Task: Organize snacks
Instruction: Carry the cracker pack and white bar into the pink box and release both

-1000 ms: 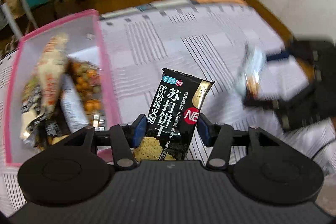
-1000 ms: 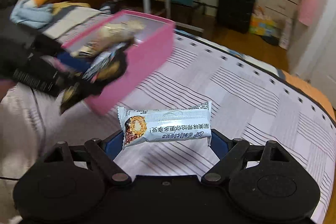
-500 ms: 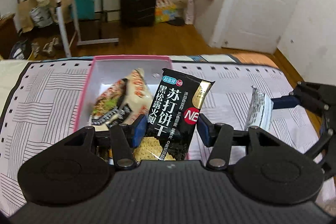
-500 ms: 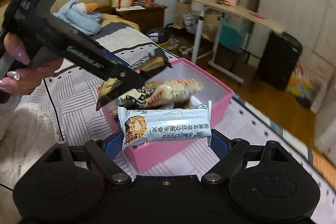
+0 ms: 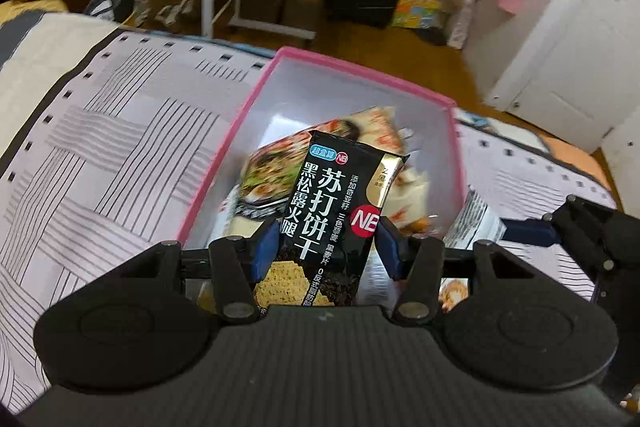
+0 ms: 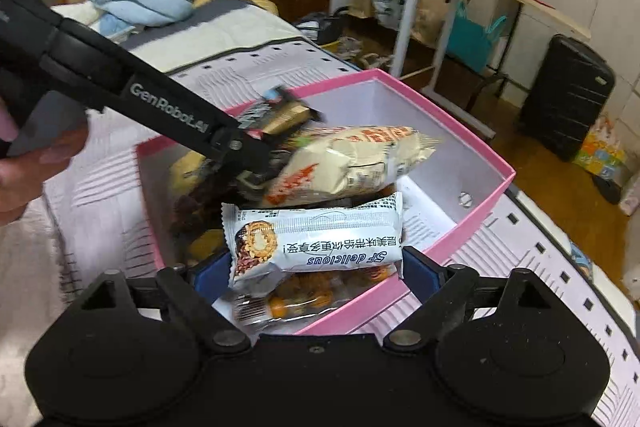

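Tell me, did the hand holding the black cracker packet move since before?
Yes. The left gripper, shut on the black cracker packet, swung from over the striped bedsheet to above the pink box.

Black cracker pack (image 5: 334, 215): "NB", "苏打饼干". White snack pack (image 6: 316, 239): "SF delicious". Left claw (image 6: 256, 157) arm: "GenRobot.AI".

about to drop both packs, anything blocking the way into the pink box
No lid or barrier shows. The black cracker pack and white biscuit pack are held over the open pink box, where a cream snack bag already lies.
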Demonstrator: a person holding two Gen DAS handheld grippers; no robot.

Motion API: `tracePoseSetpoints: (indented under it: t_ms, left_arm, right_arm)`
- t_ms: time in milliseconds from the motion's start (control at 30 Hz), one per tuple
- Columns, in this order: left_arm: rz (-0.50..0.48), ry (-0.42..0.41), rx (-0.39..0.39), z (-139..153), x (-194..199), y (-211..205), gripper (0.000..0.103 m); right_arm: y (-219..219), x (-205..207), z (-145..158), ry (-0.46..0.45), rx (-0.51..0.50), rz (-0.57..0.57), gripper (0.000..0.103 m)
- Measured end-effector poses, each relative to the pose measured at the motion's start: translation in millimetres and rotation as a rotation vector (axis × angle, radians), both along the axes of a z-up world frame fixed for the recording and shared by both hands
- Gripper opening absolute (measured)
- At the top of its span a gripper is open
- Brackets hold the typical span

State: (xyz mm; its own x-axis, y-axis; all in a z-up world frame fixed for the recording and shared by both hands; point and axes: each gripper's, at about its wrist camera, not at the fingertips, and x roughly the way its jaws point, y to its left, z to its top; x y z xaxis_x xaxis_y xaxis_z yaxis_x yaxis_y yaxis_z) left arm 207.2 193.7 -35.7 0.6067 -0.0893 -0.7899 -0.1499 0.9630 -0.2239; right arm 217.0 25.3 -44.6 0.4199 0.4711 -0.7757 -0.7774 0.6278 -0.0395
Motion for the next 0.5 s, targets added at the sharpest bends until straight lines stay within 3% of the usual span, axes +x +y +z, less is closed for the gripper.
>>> tracePoseSetpoints:
  t_ms: [100,267,500]
  left_arm:
    - [0.068,0.005,0.003,-12,0,7,0.060]
    - [0.022,-0.006,-0.011,-18,-8,7,0.063]
    - [-0.022,-0.017,0.035,-9,-24,-5,0.063]
  right_arm:
    - [-5,-7,1,-0.032,0.021,-0.011,0.097]
    - [-23,-23,11,-0.047,0.127,-0.050,0.099]
    - [-49,-41,18,-0.037,0.231,-0.193,0.099]
